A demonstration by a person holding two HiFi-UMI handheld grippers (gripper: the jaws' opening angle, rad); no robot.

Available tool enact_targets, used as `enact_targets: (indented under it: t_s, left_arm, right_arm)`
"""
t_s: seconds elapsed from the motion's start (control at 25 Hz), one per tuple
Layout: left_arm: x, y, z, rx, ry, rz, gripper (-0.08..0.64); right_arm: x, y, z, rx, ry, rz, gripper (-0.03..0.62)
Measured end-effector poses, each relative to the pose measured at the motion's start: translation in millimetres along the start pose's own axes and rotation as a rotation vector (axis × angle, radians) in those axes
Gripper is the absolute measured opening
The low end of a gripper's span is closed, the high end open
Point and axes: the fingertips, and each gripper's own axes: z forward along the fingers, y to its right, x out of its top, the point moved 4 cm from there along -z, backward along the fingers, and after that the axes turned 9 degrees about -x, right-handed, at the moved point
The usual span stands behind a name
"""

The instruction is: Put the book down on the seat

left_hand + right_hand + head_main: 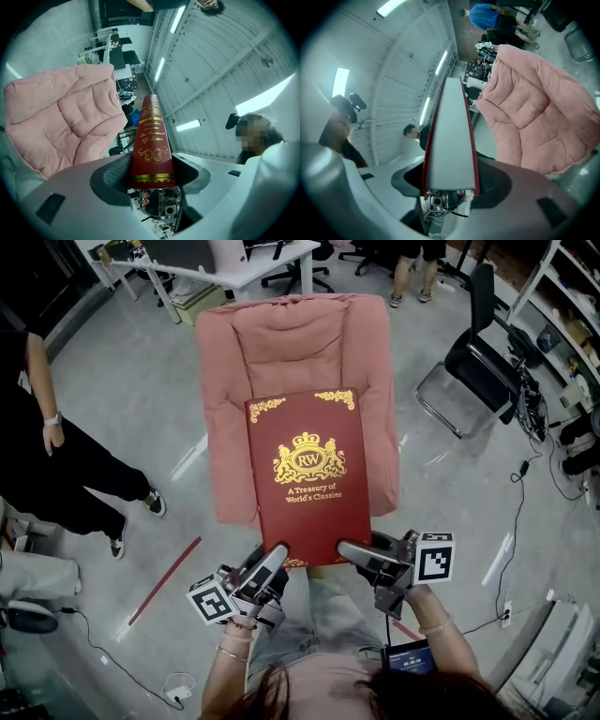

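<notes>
As viewed from the head camera, floor (141, 409): grey and glossy, with a red strip (164, 579) lying on it to the left of the operator.
Pink armchair (291, 343): padded, directly ahead of the operator, back cushion at the far side.
Seat (230, 465): largely covered from above by the book; bare cushion shows on both sides.
Bystander (56, 456): standing at the left edge in dark clothing, well apart from the armchair.
White surface (253, 263): beyond the armchair, at the top of the view.
Black office chair (478, 367): to the right of the armchair, apart from it.
Book (307, 474): red cover with gold crest and corner ornaments, held flat over the seat, cover up. The gripper views show a gap between it and the cushion.
Left gripper (274, 561): clamped on the book's near corner at the spine side; gilt spine sits between its jaws.
Right gripper (352, 554): clamped on the opposite near corner; white page edge sits between its jaws.
</notes>
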Motion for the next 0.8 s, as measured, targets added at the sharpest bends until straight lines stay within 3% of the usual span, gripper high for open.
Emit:
enact_targets:
  t_s: [0.52, 0.8]
  left_arm:
    - [7.2, -47.8, 0.5, 0.034, -0.009, -0.033, 0.258]
    - [28.1, -80.6, 10.9, 0.06, -0.012, -0.077, 0.258]
  right_arm:
    - [3.9, 43.4, 21.1, -0.023, 0.001, 0.049, 0.258]
    - [25.2, 68.7, 45.5, -0.047, -0.009, 0.083, 0.258]
